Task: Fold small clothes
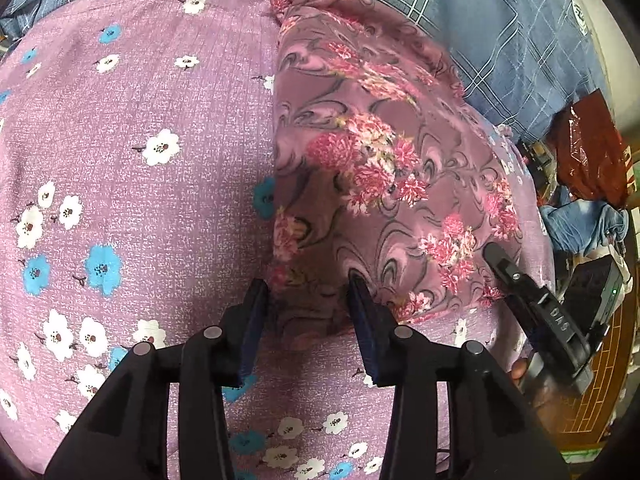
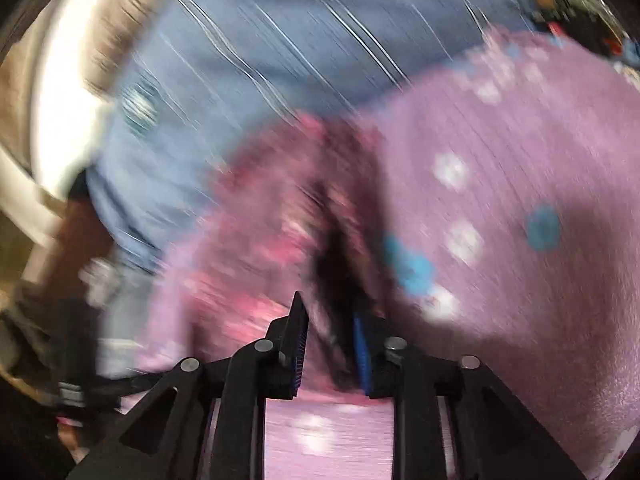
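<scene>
A small mauve garment with pink flower print [image 1: 372, 168] lies folded on a purple bedsheet with white and blue flowers [image 1: 120, 128]. Its straight folded edge runs down the middle of the left wrist view. My left gripper [image 1: 308, 280] is open, its two fingers straddling the garment's near corner. My right gripper shows at the right [image 1: 532, 296], over the garment's right edge. In the blurred right wrist view my right gripper [image 2: 330, 312] is open, with the garment [image 2: 260, 240] just ahead of it. Whether cloth lies between its fingers is hidden by blur.
A blue checked blanket [image 1: 500, 40] lies beyond the garment at the back and right. A red plastic bag [image 1: 592, 152] and blue cloth [image 1: 584, 228] sit off the bed's right edge. The sheet stretches wide to the left.
</scene>
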Available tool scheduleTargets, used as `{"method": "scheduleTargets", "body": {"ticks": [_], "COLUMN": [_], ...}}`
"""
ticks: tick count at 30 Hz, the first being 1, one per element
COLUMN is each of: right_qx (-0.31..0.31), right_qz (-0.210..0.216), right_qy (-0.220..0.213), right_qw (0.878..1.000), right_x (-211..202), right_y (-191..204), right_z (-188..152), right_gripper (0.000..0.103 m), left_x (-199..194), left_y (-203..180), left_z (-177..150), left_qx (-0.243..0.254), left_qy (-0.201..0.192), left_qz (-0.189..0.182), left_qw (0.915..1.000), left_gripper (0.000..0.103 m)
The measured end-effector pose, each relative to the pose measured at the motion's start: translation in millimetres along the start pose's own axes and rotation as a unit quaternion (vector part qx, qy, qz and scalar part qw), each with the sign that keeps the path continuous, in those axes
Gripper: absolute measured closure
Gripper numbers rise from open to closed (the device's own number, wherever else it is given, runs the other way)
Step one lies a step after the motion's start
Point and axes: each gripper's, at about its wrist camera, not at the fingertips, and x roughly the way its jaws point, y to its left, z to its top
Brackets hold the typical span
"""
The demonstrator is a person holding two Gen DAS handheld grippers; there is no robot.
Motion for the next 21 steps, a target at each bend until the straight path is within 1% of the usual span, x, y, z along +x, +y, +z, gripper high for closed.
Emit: {"method": "scheduleTargets", "body": {"ticks": [3,6,7,8,10,12,15,16,18,19,21], "right_qx": [0.031,0.035,0.043,0.052,0.066,0.073,0.072,0.075,0.088,0.098,0.114], "right_qz": [0.028,0.045,0.059,0.071,0.082,0.07,0.038,0.032,0.024,0.025,0.029], "right_qy": [-0.002,-0.022,-0.025,-0.025,-0.023,-0.022,-0.016,-0.01,0.004,0.015,0.023], "right_qw": [0.999,0.998,0.997,0.996,0.994,0.995,0.997,0.997,0.996,0.995,0.993], "right_x": [-10.3,-19.8,-21.7,-22.1,-19.3,-12.7,1.9,9.2,23.7,33.4,48.6], "right_y": [-2.7,-0.4,-0.7,-1.2,-2.1,-3.2,-6.2,-8.9,-16.7,-20.7,-25.8], "right_z": [8.6,22.8,29.5,35.0,46.6,59.8,78.6,84.4,95.1,101.8,111.8], "right_gripper": [0.081,0.072,0.065,0.061,0.058,0.055,0.049,0.047,0.047,0.047,0.047], "left_x": [1.0,2.9,1.5,0.2,-0.4,-1.9,-6.4,-8.9,-14.7,-16.2,-13.9], "left_y": [-3.4,-8.1,-9.8,-10.6,-12.5,-12.9,-13.4,-12.3,-7.0,-3.9,1.3], "left_z": [2.8,3.4,1.8,2.3,4.3,7.4,18.9,23.9,42.1,53.0,74.4], "left_qx": [0.004,0.012,0.014,0.015,0.016,0.018,0.024,0.025,0.022,0.017,0.004], "left_qy": [0.001,-0.002,-0.003,-0.005,-0.009,-0.013,-0.021,-0.025,-0.044,-0.053,-0.06], "left_qz": [0.005,0.011,0.012,0.013,0.015,0.016,0.01,0.005,-0.003,-0.005,-0.004], "left_qw": [1.0,0.9999,0.9998,0.9998,0.9997,0.9996,0.9995,0.9993,0.9988,0.9985,0.9982], "left_gripper": [0.06,0.059,0.058,0.055,0.053,0.052,0.052,0.05,0.043,0.036,0.034]}}
